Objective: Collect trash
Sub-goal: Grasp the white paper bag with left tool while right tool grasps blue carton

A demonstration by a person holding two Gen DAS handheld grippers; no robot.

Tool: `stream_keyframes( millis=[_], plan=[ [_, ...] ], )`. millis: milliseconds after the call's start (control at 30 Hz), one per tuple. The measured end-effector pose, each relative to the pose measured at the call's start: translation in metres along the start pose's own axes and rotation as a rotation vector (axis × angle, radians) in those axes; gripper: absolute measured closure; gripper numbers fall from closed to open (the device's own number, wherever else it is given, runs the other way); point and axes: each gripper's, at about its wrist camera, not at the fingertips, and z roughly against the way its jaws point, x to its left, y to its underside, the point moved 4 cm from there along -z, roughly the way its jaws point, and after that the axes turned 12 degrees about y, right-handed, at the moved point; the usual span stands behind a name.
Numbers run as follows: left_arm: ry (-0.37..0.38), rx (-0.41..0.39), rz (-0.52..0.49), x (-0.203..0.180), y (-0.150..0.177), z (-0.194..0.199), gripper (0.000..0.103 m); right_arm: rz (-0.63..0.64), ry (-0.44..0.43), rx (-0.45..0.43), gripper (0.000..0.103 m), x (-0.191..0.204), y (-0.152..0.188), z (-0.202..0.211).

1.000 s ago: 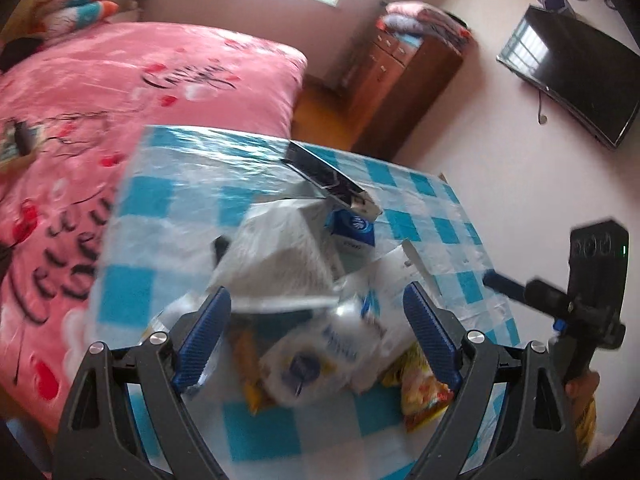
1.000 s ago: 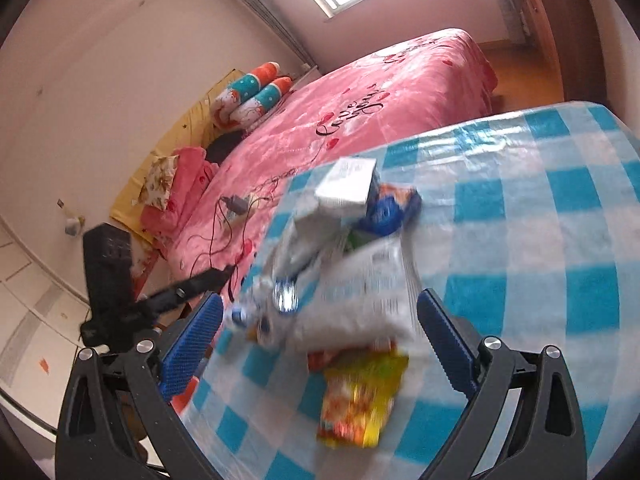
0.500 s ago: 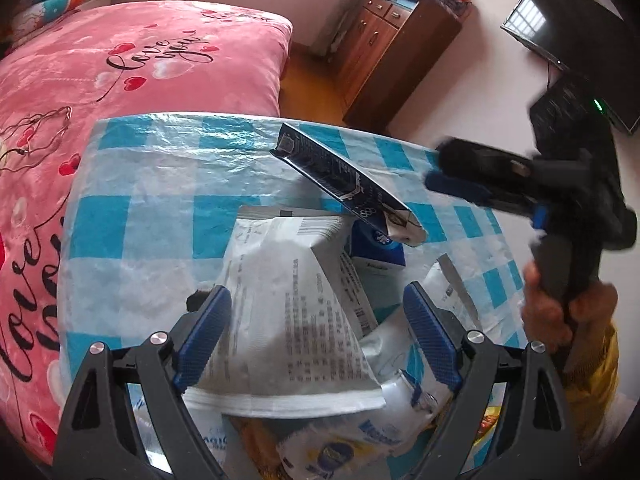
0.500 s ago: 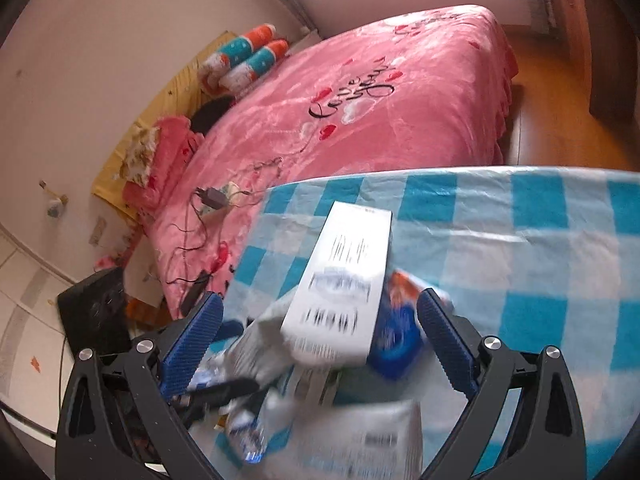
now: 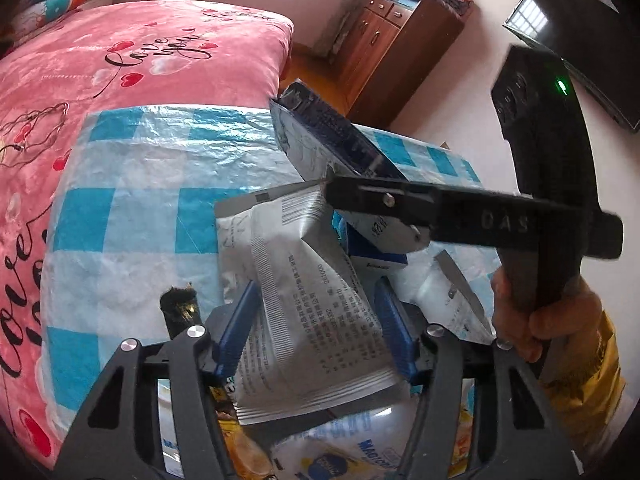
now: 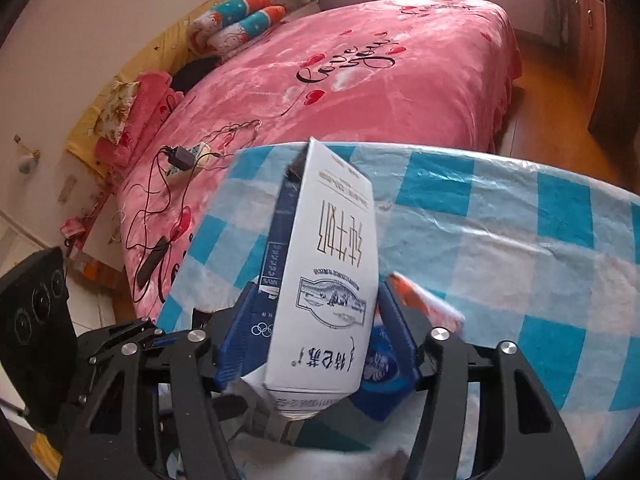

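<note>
A heap of trash lies on the blue-checked table [image 5: 132, 216]. My left gripper [image 5: 316, 328] is shut on a silver-white foil bag [image 5: 304, 304] with printed text, at the top of the heap. My right gripper [image 6: 318, 332] is shut on a white and dark blue milk carton [image 6: 328, 264], which tilts up off the heap; the carton also shows in the left wrist view [image 5: 332, 148], with the right gripper [image 5: 384, 200] across it. Under them lie a blue packet [image 6: 378, 376], an orange wrapper [image 6: 424, 300] and yellow snack wrappers [image 5: 236, 448].
A pink bed [image 6: 360, 80] stands just beyond the table's far edge, with a charger and cables [image 6: 180, 160] on it. A wooden cabinet [image 5: 396, 44] and a wall television [image 5: 580, 40] are at the far right. A small dark scrap [image 5: 178, 304] lies on the table.
Both grippers moved down into the heap and closed: the left on the foil bag, the right on the milk carton, which now tilts up.
</note>
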Motion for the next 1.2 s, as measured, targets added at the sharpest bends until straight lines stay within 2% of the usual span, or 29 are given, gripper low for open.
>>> stream_keyframes(
  millis=[167,233,333,667,800,933,1033,1100,1200],
  plan=[
    [0.022,-0.008,-0.005,-0.012,0.016,0.002,0.045,0.008,-0.022,-0.027,0.051,0.0,0.027,0.018],
    [0.036,-0.012,-0.005,-0.018,0.022,0.003,0.045,-0.003,-0.031,-0.038,0.067,-0.002,0.036,0.026],
    [0.053,-0.014,-0.015,-0.029,0.032,0.005,0.045,-0.018,-0.019,-0.033,0.077,-0.007,0.055,0.032],
    [0.124,-0.009,-0.034,-0.06,0.065,0.007,0.046,-0.096,-0.052,-0.108,0.078,-0.022,0.106,0.068],
    [0.103,-0.004,-0.055,-0.07,0.073,0.009,0.043,-0.134,-0.062,-0.126,0.078,-0.034,0.12,0.086],
    [0.058,-0.017,-0.057,-0.067,0.071,0.009,0.026,-0.128,0.007,-0.142,0.078,-0.046,0.124,0.099],
    [0.01,-0.029,-0.036,-0.061,0.067,0.007,0.02,-0.076,0.13,-0.155,0.078,-0.051,0.124,0.102],
    [0.002,-0.041,-0.02,-0.057,0.065,0.007,0.017,-0.053,0.164,-0.138,0.078,-0.054,0.124,0.097],
    [-0.059,-0.045,0.018,-0.046,0.063,0.003,0.016,-0.013,0.217,-0.116,0.078,-0.056,0.128,0.082]
  ],
)
